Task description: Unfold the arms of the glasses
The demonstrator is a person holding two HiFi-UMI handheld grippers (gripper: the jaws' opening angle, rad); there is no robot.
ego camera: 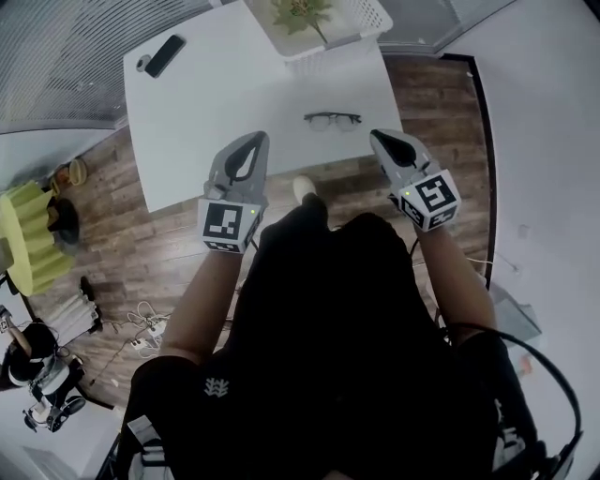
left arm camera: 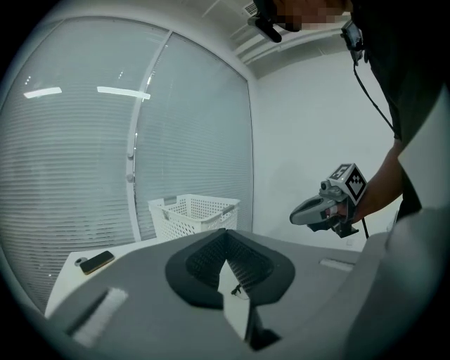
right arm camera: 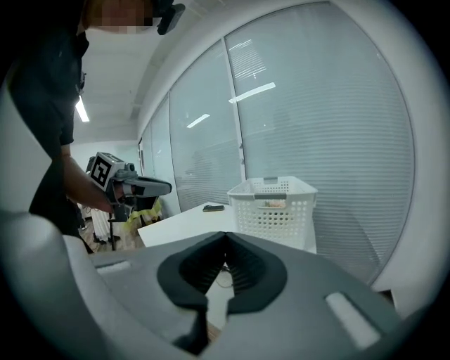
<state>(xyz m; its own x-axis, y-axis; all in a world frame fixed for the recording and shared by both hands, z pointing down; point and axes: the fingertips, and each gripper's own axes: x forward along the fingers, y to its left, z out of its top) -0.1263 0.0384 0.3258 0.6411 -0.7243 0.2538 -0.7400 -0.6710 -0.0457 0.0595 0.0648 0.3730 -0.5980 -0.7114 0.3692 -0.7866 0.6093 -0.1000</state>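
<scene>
Dark-framed glasses (ego camera: 332,119) lie on the white table (ego camera: 216,103), near its front edge and just in front of the basket. My left gripper (ego camera: 257,140) hovers over the table's front edge, to the left of the glasses and short of them, shut and empty. My right gripper (ego camera: 379,138) hangs to their right, beyond the table's corner, also shut with nothing in it. In the left gripper view the closed jaws (left arm camera: 226,233) hide most of the table; a bit of the glasses (left arm camera: 238,288) shows below them, and the right gripper (left arm camera: 325,208) is at the right.
A white perforated basket (ego camera: 323,26) stands at the table's far edge. A dark phone (ego camera: 166,54) lies at the far left corner. Wooden floor (ego camera: 112,244) surrounds the table, with cables (ego camera: 141,328) and a yellow-green seat (ego camera: 28,239) at the left.
</scene>
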